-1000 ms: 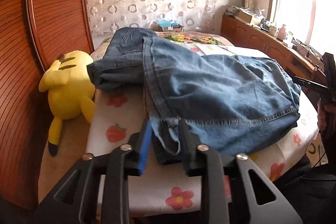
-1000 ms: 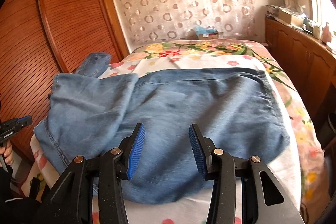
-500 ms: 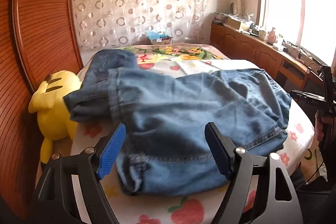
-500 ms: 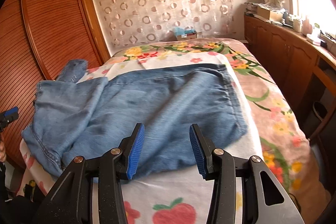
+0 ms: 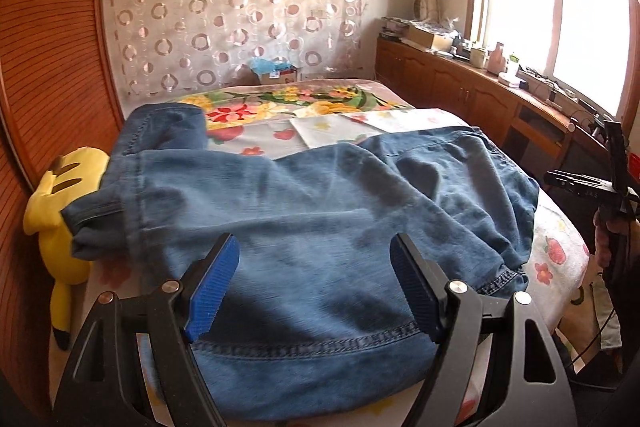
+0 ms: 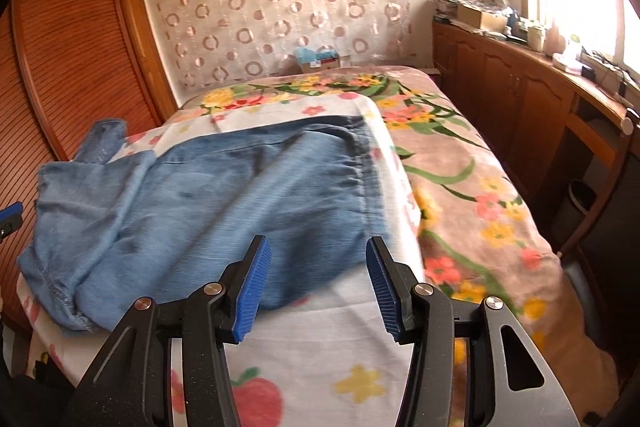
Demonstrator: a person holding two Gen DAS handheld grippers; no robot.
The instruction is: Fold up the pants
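Between folds: left hand-held gripper (image 5: 314,289) wide, empty above jeans (image 5: 304,227); right hand-held gripper (image 6: 318,289) opening, empty. Next: regrasp an edge.

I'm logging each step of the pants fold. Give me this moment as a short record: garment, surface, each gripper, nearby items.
garment: jeans, folded over, lying flat on the bed
surface: bed with a fruit-print sheet over a floral blanket
left gripper: open, above the jeans, not gripping them
right gripper: jaws opening, nothing between them, over the jeans' near edge
nearby: yellow plush at the bed's left side
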